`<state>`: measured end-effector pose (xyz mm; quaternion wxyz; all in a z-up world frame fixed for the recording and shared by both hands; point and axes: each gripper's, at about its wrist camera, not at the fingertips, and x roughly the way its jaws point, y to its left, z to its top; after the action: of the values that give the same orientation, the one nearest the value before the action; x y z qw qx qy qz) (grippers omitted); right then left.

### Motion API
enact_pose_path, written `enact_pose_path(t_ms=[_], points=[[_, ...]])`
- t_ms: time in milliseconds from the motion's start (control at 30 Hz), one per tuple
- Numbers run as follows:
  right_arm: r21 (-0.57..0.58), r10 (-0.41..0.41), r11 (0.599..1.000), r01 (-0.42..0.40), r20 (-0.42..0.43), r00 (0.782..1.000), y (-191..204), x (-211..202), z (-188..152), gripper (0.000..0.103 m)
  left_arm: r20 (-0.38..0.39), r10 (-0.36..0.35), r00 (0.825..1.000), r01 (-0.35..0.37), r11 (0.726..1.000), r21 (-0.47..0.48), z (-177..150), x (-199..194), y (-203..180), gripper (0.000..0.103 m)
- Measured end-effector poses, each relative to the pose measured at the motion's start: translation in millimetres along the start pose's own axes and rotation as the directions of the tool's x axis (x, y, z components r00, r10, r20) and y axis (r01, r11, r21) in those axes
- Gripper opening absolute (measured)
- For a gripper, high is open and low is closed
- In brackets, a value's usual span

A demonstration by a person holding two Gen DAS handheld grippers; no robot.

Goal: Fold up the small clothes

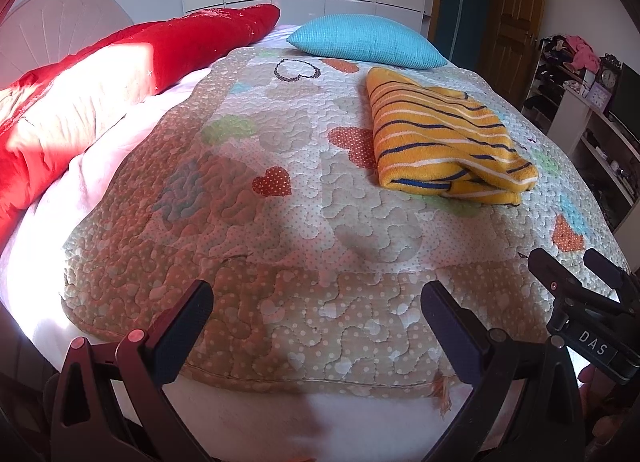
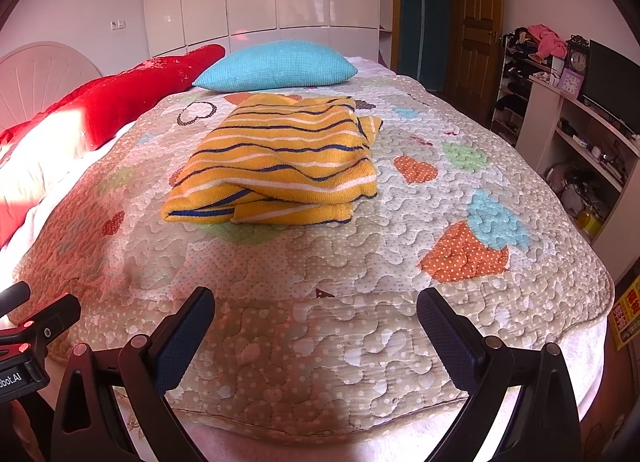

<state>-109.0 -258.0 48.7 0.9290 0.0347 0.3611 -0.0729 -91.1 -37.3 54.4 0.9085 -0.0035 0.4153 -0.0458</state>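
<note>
Yellow striped garment [image 2: 276, 157] lies folded on the quilted bedspread [image 2: 360, 322], mid-bed, just in front of the blue pillow [image 2: 276, 63], red pillows [image 1: 160, 49] off to its left. Left claw [image 1: 316, 326] wide, holding nothing, over the near edge of the bed. Right claw [image 2: 316, 326] also wide and empty, beside the left one, well short of the garment

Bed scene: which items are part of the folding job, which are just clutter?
Job:
- striped garment, folded on the quilt
- left tongs, open, empty
- right tongs, open, empty

Lying about:
- blue pillow
- red blanket
- clocks
- pink cloth on the shelf
</note>
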Motion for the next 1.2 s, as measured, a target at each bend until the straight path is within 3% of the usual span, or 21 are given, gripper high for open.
enact_pose_path(t_ms=[1200], points=[[-0.035,-0.026,0.999,0.026,-0.003,1.000,5.6,3.8,-5.4,0.102,-0.050,-0.018,0.999,0.017,0.999,-0.027,-4.3,11.9,5.3,0.103]])
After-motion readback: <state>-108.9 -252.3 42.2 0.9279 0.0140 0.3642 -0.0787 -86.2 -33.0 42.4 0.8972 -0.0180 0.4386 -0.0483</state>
